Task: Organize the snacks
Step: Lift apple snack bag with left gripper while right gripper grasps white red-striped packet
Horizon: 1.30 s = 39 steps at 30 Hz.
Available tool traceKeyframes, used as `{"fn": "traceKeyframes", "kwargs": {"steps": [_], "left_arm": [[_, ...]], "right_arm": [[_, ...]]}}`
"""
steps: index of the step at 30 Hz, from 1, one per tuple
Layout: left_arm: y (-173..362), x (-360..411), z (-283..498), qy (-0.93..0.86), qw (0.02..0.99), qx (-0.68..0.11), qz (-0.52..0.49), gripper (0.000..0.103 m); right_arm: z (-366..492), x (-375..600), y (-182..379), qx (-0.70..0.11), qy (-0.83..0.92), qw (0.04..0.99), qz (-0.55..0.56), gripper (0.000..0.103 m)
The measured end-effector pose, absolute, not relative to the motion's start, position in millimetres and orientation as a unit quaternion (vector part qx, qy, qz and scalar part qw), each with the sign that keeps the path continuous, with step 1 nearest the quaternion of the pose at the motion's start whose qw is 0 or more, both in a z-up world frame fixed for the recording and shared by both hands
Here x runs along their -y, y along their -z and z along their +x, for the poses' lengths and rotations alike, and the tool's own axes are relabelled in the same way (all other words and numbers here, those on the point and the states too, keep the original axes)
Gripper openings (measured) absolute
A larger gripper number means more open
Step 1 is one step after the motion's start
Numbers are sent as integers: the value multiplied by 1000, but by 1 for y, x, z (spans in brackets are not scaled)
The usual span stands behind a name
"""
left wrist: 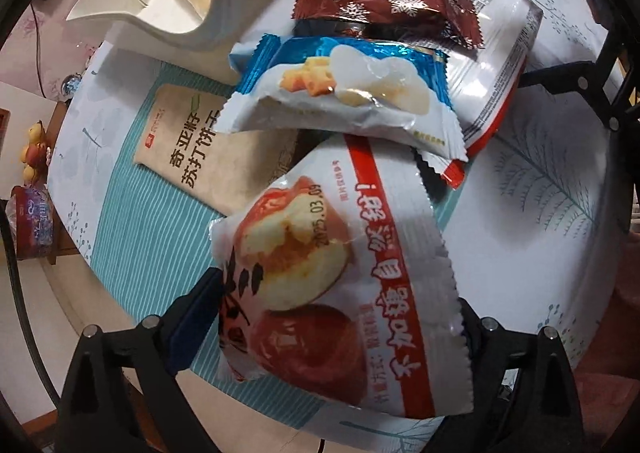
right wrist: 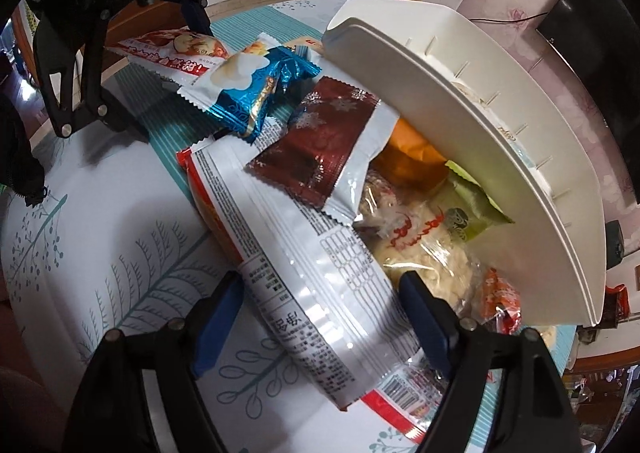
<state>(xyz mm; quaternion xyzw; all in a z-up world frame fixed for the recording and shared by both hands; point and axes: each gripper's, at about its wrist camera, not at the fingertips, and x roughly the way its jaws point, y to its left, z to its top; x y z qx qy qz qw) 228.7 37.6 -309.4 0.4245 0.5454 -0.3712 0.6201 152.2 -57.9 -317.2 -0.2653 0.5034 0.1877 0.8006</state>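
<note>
My left gripper (left wrist: 332,317) has its fingers on both sides of a white and red bun packet (left wrist: 332,273); it looks shut on the packet, held just above the table. The same packet shows in the right wrist view (right wrist: 172,49). Beyond it lie a blue and white snack packet (left wrist: 344,89), a brown snowflake packet (left wrist: 384,5) and a large white and red bag (right wrist: 296,253). My right gripper (right wrist: 324,321) is open, its fingers on either side of that large bag's near end. A white organizer tray (right wrist: 500,141) stands behind the pile.
A tan cracker packet (left wrist: 192,145) lies flat on the teal striped cloth (left wrist: 140,233). Clear bagged snacks (right wrist: 424,253), an orange packet (right wrist: 412,157) and a green packet (right wrist: 468,213) sit against the tray. The table edge runs along the left in the left wrist view.
</note>
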Motion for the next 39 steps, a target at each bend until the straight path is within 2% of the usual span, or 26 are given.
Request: {"fn": "traceKeyframes", "kwargs": {"steps": [4,6,8,12,17,26,39], "left_arm": [[311,-51,231,364,623,-551,420,80],[308,-54,232,358,626,-557,411,65],[306,-58,234,353,628,-563,405,57],[298,-65,239,343,634,-567,399,47],[293,-72,246,341,641,-578,372,42],[279,-89,235,348,656,-581,334,41],[235,-104,221,344,682,-579,286,41]], "right_arm": [[159,54,317,-517,-187,789,-275,76],[161,52,317,-527,-183,783,-276,75],[163,50,317,-534,-177,779,-275,74],[166,47,314,-553,-165,773,-264,69],[168,42,313,-583,-148,760,-244,66],[158,46,308,-627,-146,748,-159,65],[120,81,304,-654,-154,740,27,63]]}}
